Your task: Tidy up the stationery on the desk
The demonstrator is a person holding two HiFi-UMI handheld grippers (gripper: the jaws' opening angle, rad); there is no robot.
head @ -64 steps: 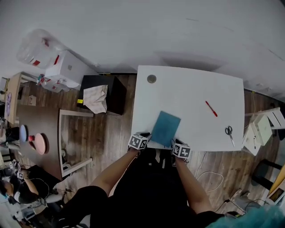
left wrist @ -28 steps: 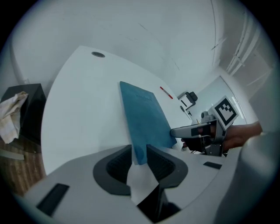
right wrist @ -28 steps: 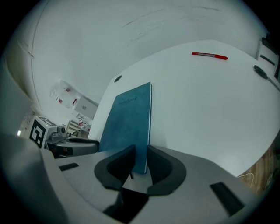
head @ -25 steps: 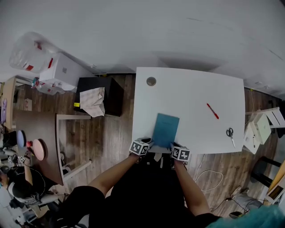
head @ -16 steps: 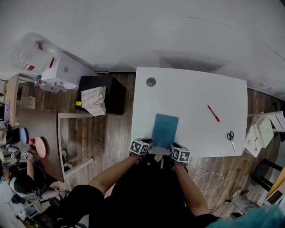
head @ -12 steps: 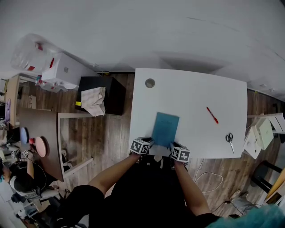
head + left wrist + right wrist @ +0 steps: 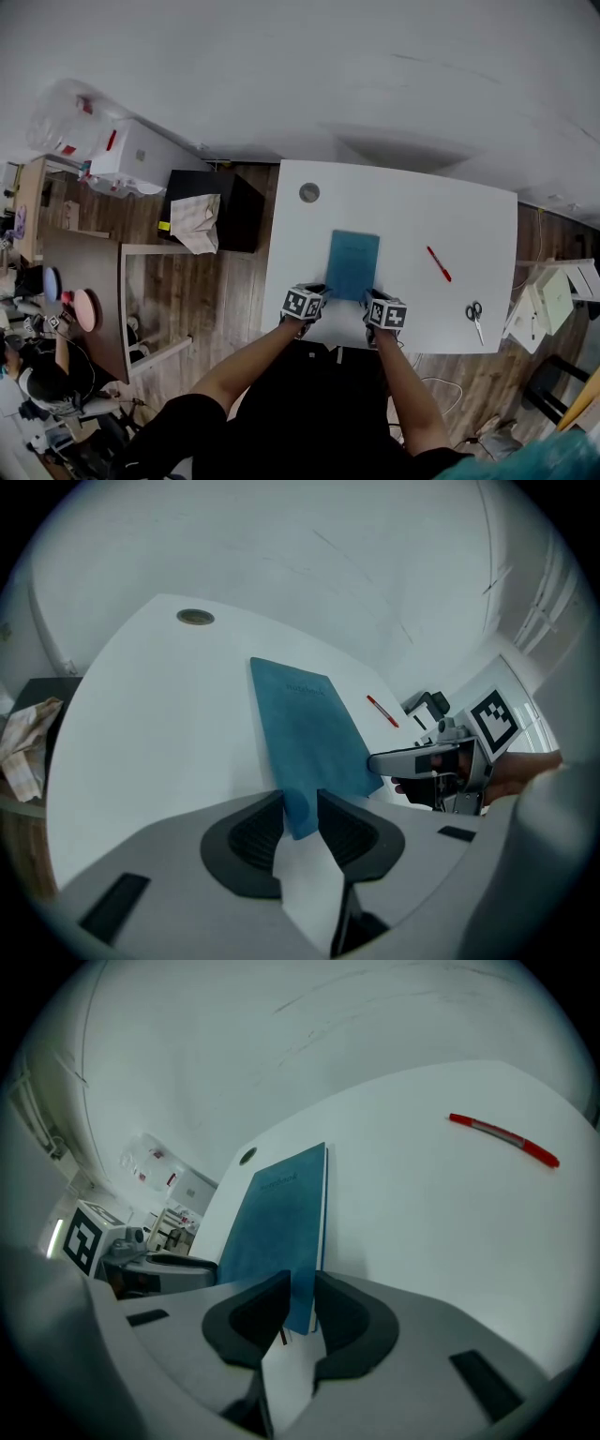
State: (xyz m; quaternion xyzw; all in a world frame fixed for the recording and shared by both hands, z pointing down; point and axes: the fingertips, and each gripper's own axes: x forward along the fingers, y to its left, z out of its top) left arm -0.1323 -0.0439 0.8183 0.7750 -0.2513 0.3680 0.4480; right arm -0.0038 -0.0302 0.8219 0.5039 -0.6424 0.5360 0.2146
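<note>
A blue notebook (image 7: 352, 264) lies lengthwise on the white desk (image 7: 403, 211), its near end toward me. My left gripper (image 7: 321, 289) grips its near left corner (image 7: 300, 813). Those jaws have just been closing, with the corner between the pads. My right gripper (image 7: 368, 293) is shut on the near right corner (image 7: 298, 1307). A red pen (image 7: 438, 263) lies to the notebook's right, also visible as the red pen (image 7: 503, 1138) in the right gripper view. Scissors (image 7: 473, 319) rest near the desk's right front corner.
A round cable grommet (image 7: 308, 192) sits in the desk's far left corner. Left of the desk stands a black cabinet (image 7: 239, 202) with a cloth on it. White boxes (image 7: 553, 295) sit on the floor beyond the right edge.
Both grippers have carried the notebook's near end away from the front edge, farther onto the desk. The notebook now lies straighter. Pen and scissors stay where they were on the desk.
</note>
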